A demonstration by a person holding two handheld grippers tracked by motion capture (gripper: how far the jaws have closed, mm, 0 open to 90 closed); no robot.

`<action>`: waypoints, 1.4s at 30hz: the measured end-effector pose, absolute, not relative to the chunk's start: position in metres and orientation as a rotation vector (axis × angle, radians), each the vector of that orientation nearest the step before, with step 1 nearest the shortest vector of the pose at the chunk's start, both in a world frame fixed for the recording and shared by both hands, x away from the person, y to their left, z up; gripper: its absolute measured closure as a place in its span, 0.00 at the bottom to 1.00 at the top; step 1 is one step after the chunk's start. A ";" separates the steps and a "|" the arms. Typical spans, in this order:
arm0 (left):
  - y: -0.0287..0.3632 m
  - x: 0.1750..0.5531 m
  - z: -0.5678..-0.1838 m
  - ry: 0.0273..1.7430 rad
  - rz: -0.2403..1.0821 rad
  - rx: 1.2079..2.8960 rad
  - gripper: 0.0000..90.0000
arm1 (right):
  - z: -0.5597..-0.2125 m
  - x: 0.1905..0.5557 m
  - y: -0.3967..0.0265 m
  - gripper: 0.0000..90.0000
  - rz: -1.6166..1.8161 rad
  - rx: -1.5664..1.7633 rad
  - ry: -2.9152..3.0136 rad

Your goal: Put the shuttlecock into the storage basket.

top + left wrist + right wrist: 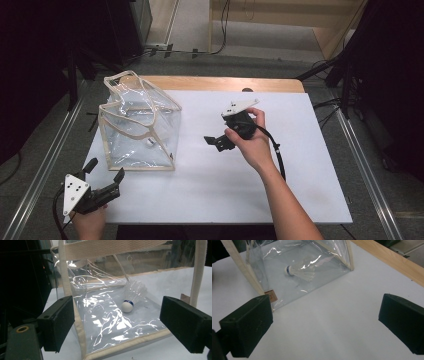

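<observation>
A clear plastic bag (140,125) with beige trim stands on the left part of the white table (300,165). A white shuttlecock (149,142) lies inside it on the bag's floor. My left gripper (105,170) is at the table's near left corner, just in front of the bag, open and empty. In the left gripper view the shuttlecock (131,298) lies behind the bag's clear wall (105,322), between the wide-apart jaws. My right gripper (216,142) hovers mid-table, to the right of the bag, open and empty. It faces the bag (252,277) and the shuttlecock (299,271).
A wooden table edge (225,82) runs along the far side of the white surface. A small brown label (271,296) sits on the bag's near corner. Dark racks and cables stand on the floor on both sides of the table.
</observation>
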State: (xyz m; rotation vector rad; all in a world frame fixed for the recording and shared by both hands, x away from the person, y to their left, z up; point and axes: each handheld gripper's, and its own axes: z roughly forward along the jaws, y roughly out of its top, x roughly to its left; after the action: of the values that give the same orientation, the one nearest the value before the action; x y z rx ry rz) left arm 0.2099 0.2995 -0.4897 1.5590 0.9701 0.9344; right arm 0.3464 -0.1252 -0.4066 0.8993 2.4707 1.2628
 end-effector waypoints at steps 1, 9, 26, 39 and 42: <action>0.299 0.210 -0.490 0.969 0.935 1.560 0.15 | -0.408 0.346 -0.127 0.00 1.266 0.910 2.470; 0.299 0.210 -0.490 0.968 0.935 1.562 0.15 | -0.417 0.338 -0.143 0.00 1.266 0.934 2.446; 0.299 0.210 -0.490 0.967 0.935 1.565 0.15 | -0.435 0.322 -0.180 0.00 1.264 1.019 2.391; 0.299 0.210 -0.490 0.967 0.938 1.569 0.15 | -0.455 0.308 -0.202 0.00 1.277 1.084 2.340; 0.298 0.210 -0.490 0.967 0.939 1.572 0.15 | -0.459 0.305 -0.207 0.00 1.263 1.101 2.321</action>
State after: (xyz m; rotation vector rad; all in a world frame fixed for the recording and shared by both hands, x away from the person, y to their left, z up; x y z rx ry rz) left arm 0.2099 0.2984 -0.4898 1.5716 0.9669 0.9386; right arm 0.3055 -0.2075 -0.4592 1.1012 2.3212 1.2635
